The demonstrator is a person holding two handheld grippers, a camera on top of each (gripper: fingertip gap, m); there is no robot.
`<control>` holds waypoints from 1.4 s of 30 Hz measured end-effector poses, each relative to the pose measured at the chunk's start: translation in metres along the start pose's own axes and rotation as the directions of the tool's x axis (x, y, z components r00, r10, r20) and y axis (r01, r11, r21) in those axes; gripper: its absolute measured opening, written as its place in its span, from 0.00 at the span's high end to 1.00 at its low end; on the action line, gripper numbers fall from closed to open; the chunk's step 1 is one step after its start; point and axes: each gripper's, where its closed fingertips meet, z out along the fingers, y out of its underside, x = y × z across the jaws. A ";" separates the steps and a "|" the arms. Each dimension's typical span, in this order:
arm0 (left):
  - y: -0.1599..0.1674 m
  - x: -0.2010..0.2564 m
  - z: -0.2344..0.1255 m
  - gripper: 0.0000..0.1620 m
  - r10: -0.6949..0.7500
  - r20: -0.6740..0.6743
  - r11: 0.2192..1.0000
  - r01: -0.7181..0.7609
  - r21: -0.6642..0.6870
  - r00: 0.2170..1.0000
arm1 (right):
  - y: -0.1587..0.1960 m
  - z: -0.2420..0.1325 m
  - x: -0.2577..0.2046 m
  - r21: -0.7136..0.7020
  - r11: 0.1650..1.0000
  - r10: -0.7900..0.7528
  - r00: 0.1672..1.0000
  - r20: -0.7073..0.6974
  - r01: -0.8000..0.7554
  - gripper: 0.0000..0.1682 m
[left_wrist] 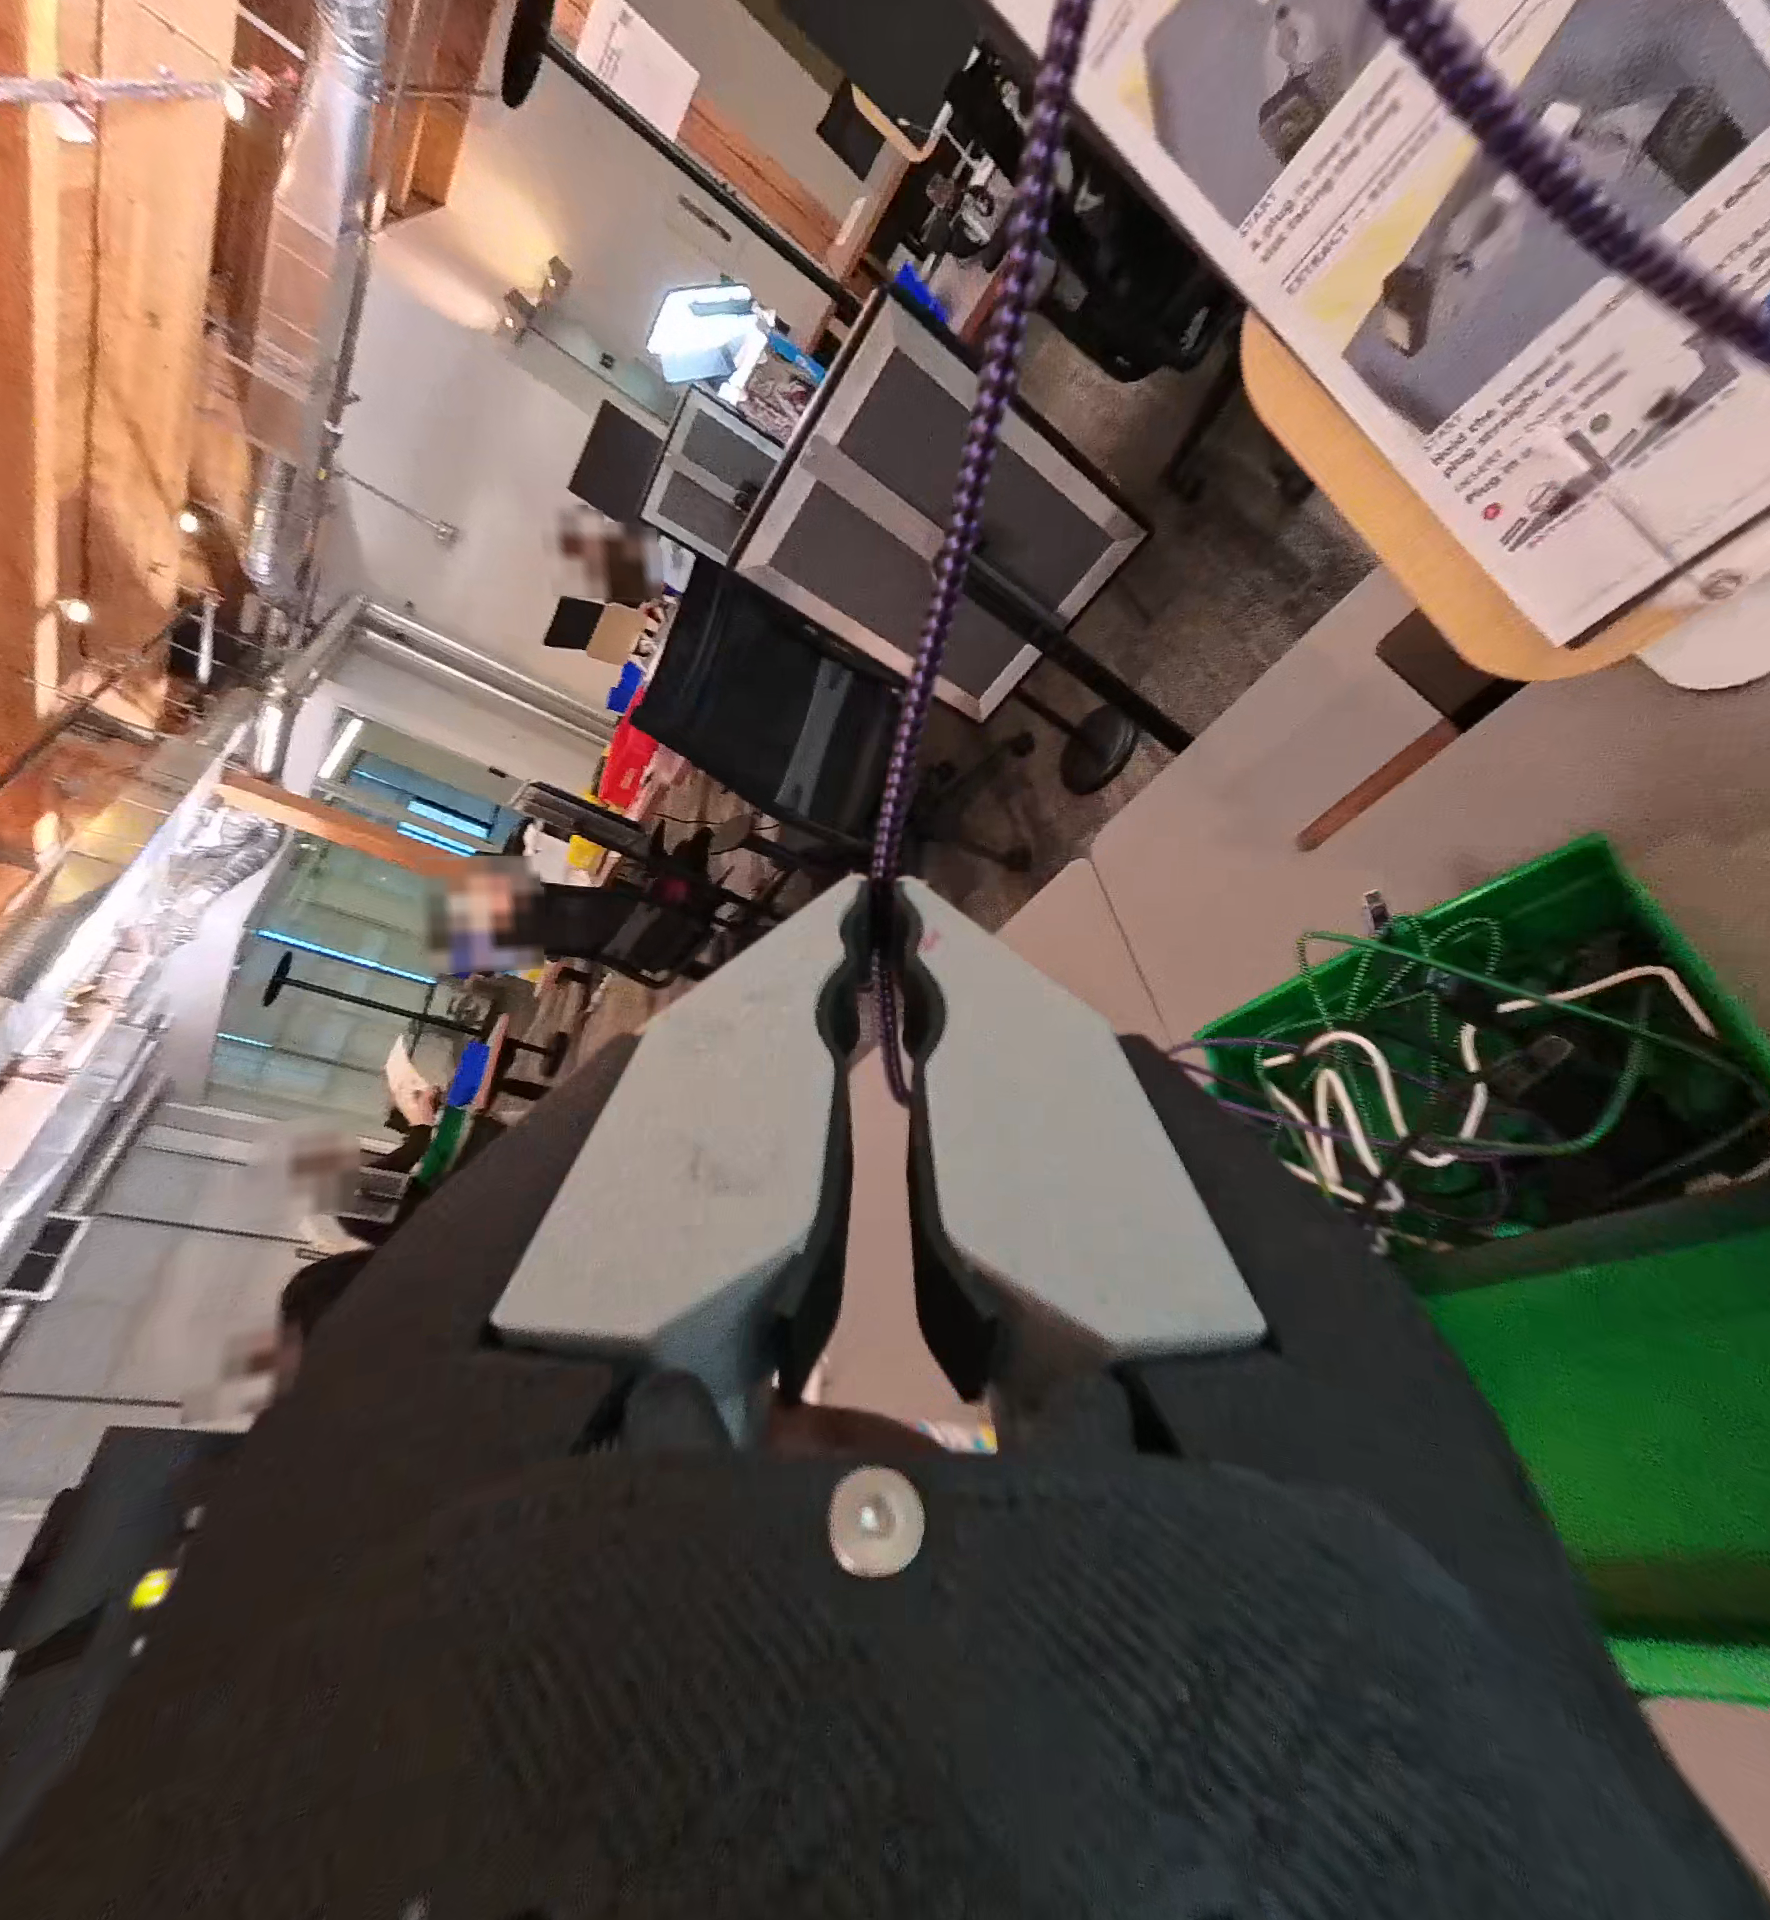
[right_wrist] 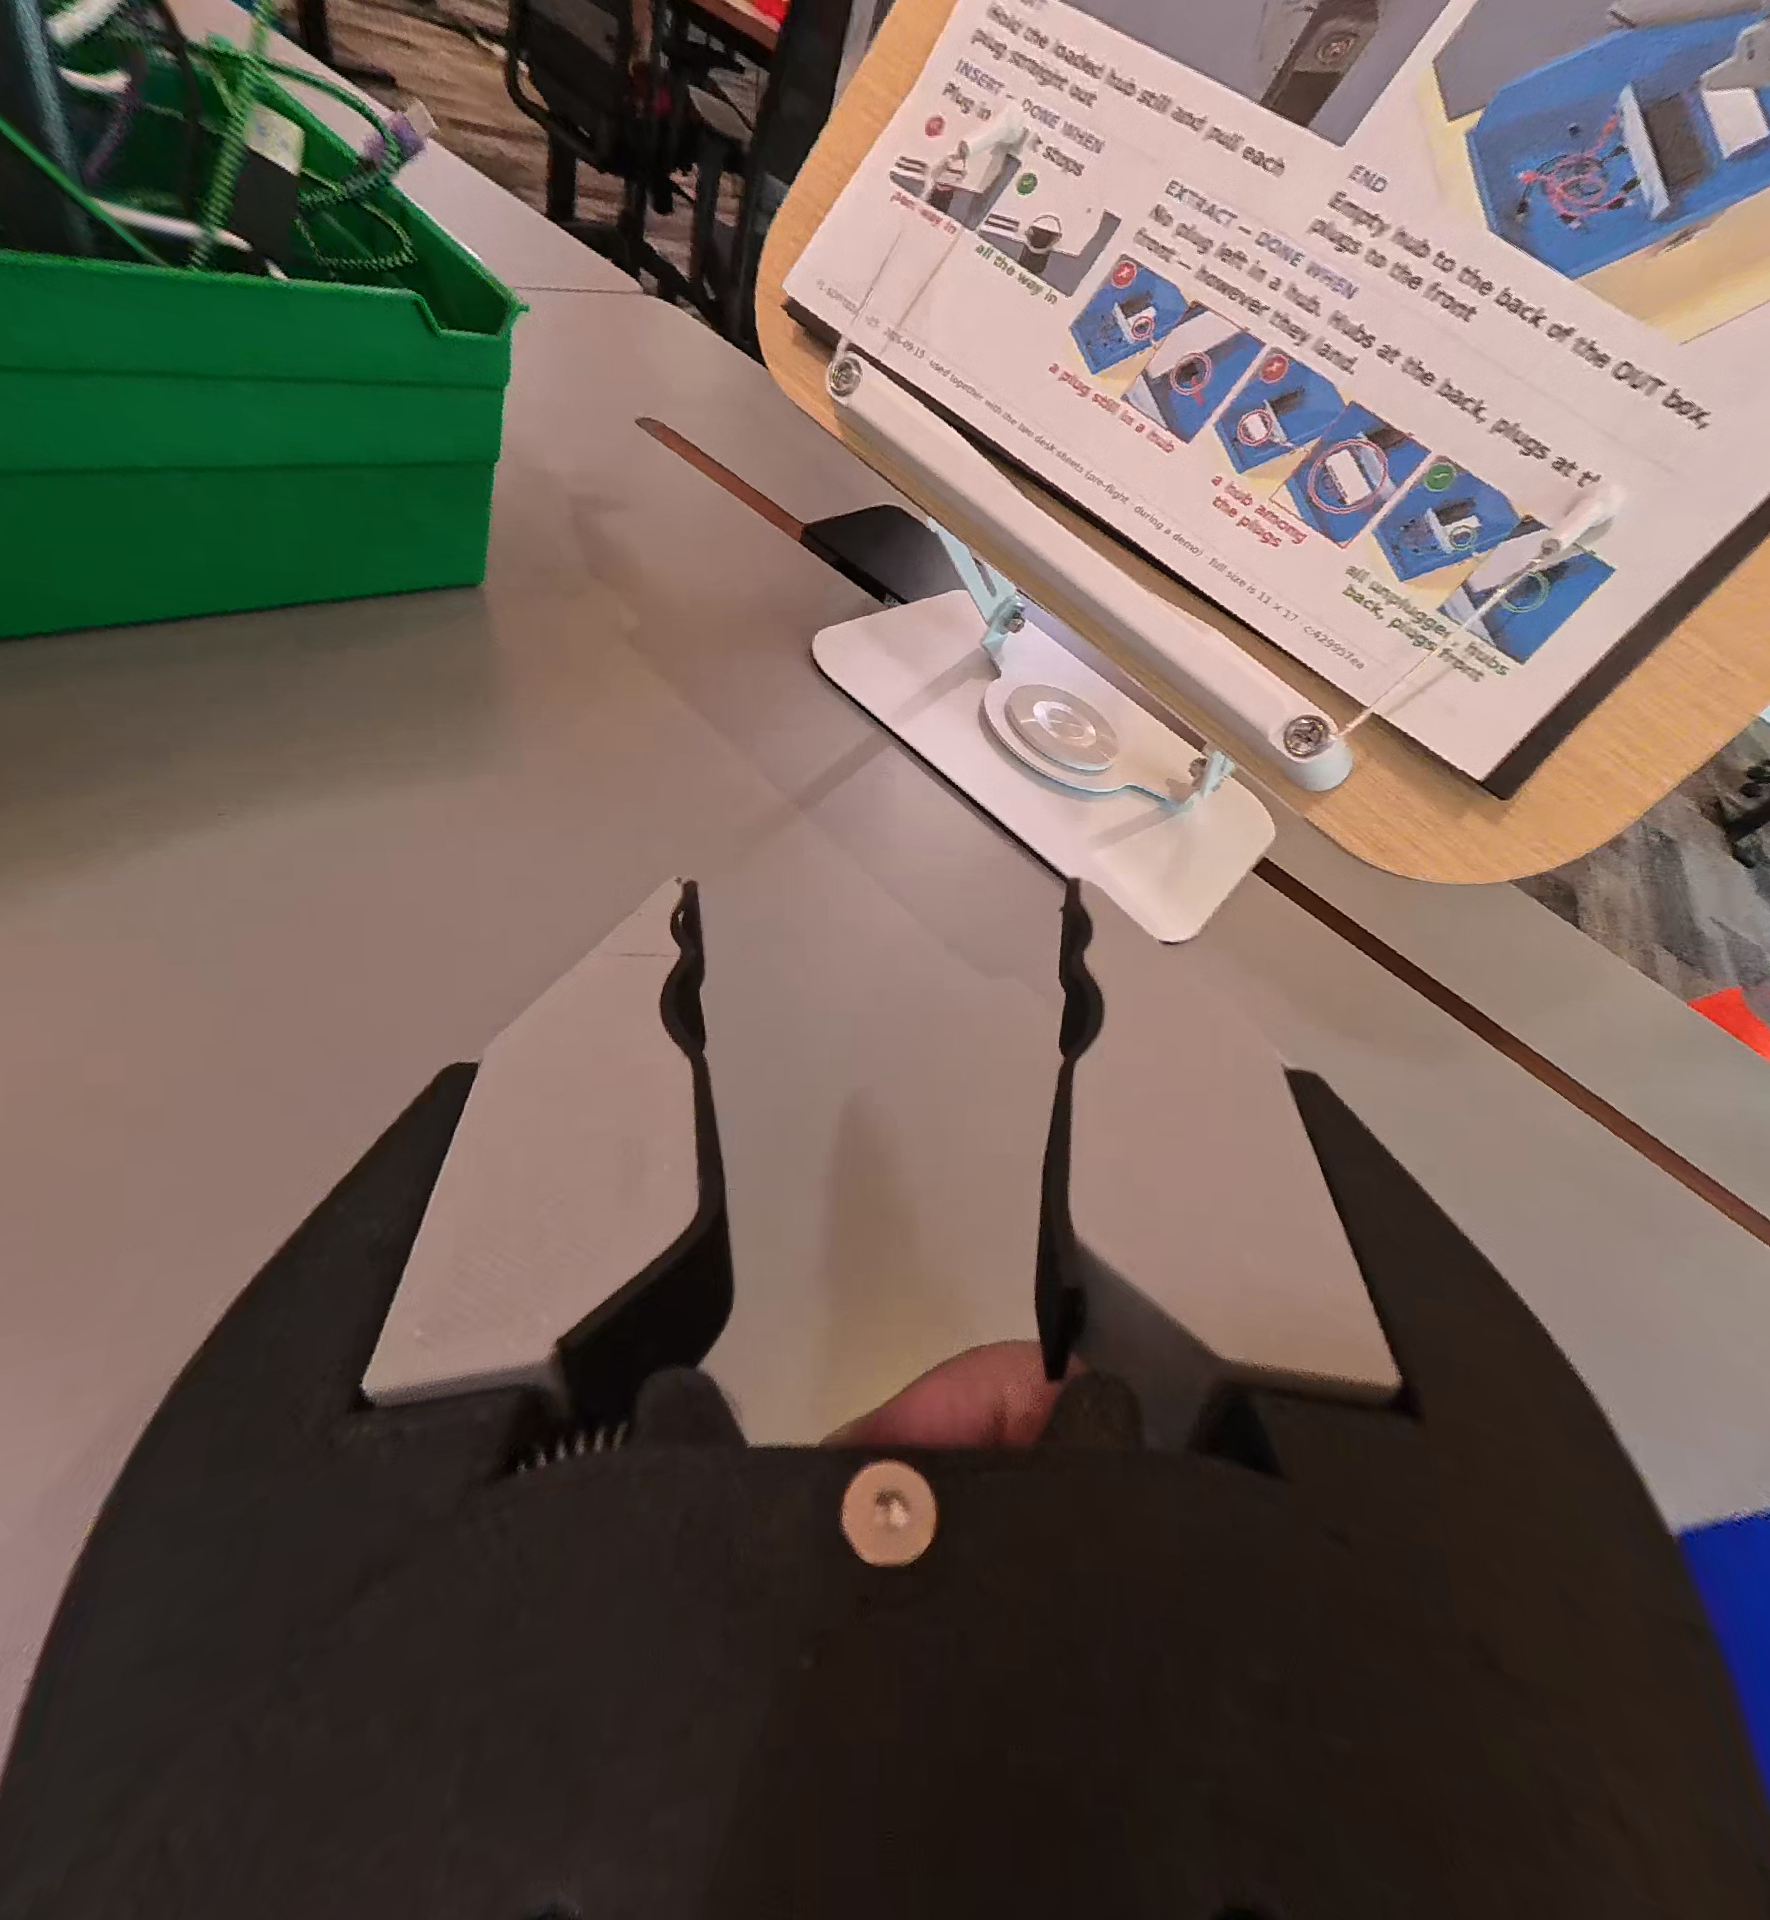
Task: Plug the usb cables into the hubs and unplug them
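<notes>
While your left gripper (left_wrist: 886,914) is turned on its side and pinches the purple braided cable (left_wrist: 974,447) at the very tips of its fingers, the cable runs straight out ahead of those tips and a second stretch of it crosses the far upper corner of the left wrist view. Neither end's plug shows, so I cannot tell which end you are closest to. Your right gripper (right_wrist: 876,914) is spread wide with nothing between its fingers, hovering above the bare grey table (right_wrist: 237,935). The green bin (left_wrist: 1691,1403), off to the side of the left gripper, holds a tangle of white, green and purple cables, and no hub is clearly visible in either view. Just ahead of the right gripper stands the white base of the instruction board stand (right_wrist: 1042,769), with the board (right_wrist: 1276,312) above it. The grip on the cable looks thin: only the fingertips hold it, so a tug against the tangle could let the braid slide through. If the cable is still looped among the others, lifting could drag neighbours out of the bin. The taut stretch ahead could also snag the board and tip it.
</notes>
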 end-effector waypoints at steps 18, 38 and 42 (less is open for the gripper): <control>-0.139 -0.095 -0.084 1.00 -0.236 0.305 0.926 0.119 0.357 0.923 | -0.023 -0.007 -0.034 0.109 0.991 0.057 0.972 0.226 -0.083 0.57; -0.170 -0.078 -0.140 1.00 -0.207 0.257 0.912 0.091 0.400 0.944 | -0.194 -0.006 -0.165 0.314 0.931 -0.023 0.834 0.552 -0.183 0.55; -0.165 -0.080 -0.145 1.00 -0.237 0.238 0.899 0.120 0.422 0.942 | -0.269 0.015 -0.216 0.303 0.942 -0.073 0.789 0.610 -0.147 0.53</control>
